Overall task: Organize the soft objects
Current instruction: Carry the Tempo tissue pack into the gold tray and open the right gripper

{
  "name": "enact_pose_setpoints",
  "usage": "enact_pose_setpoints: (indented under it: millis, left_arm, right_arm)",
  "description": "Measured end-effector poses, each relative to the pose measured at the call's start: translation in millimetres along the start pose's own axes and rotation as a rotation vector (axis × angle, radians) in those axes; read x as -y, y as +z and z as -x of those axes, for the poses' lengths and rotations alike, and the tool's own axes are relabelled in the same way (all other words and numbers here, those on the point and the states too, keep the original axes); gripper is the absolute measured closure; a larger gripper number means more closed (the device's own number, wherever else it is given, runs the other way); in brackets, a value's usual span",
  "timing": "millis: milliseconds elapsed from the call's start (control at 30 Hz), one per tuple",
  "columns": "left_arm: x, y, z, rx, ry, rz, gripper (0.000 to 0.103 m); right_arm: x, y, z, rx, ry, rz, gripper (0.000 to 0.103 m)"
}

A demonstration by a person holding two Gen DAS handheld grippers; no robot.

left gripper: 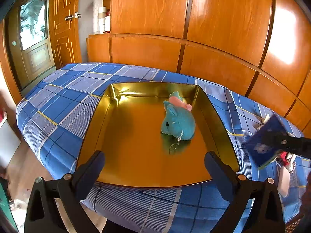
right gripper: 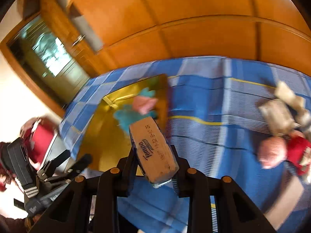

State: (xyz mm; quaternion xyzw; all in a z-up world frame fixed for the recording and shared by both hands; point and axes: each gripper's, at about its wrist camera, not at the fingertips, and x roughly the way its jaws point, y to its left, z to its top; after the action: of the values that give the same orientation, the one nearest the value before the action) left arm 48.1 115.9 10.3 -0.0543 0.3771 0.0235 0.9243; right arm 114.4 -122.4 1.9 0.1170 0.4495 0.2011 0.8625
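Observation:
A gold tin tray lies on the blue plaid bed. A teal plush toy with a pink bow and key chain lies inside it, toward the right. My left gripper is open and empty, hovering over the tray's near edge. My right gripper is shut on a Tempo tissue pack and holds it in the air to the right of the tray; the pack shows dark blue in the left wrist view. The plush is blurred there.
A doll in red with a pale head and a beige plush lie on the bed at the right. A wooden wardrobe stands behind the bed, and a door at the left.

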Motion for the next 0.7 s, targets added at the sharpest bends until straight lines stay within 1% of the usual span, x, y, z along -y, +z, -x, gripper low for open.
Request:
enact_pose_setpoints:
  millis: [100,200,233,333,433,500,600,700]
  left_arm:
    - [-4.7,0.5,2.5,0.005,0.003,0.009,0.0]
    - [-10.4,1.0,3.9,0.01,0.003,0.024,0.0]
    - [-12.2,1.1,3.8,0.01,0.004,0.029,0.0]
    - [-15.7,0.9,2.2,0.002,-0.001,0.042,0.0]
    - [-18.3,0.1,0.1,-0.004,-0.005,0.049,0.0]
    - [-18.7,-0.7,-1.2,-0.01,-0.003,0.051,0.0]
    - [-19.1,-2.0,-2.5,-0.019,-0.011,0.059,0.0]
    - [-18.8,-3.0,-3.0,-0.023,-0.014,0.059,0.0]
  right_arm:
    - [-28.0,3.2,-22.1,-0.044,0.034,0.061,0.073]
    - [-44.3,6.0,-44.9,-0.1,0.015,0.106,0.073]
    - [-45.8,7.6,-54.6,-0.128,0.004,0.114,0.073]
    - [-48.5,10.1,-71.9,-0.175,-0.022,0.124,0.073]
    - [-50.1,13.0,-86.1,-0.224,-0.031,0.14,0.073]
    - [-51.9,13.9,-94.1,-0.252,-0.047,0.155,0.07]
    - [-53.0,17.1,-104.6,-0.26,-0.103,0.161,0.068]
    - [-49.6,17.9,-108.1,-0.247,-0.115,0.137,0.065]
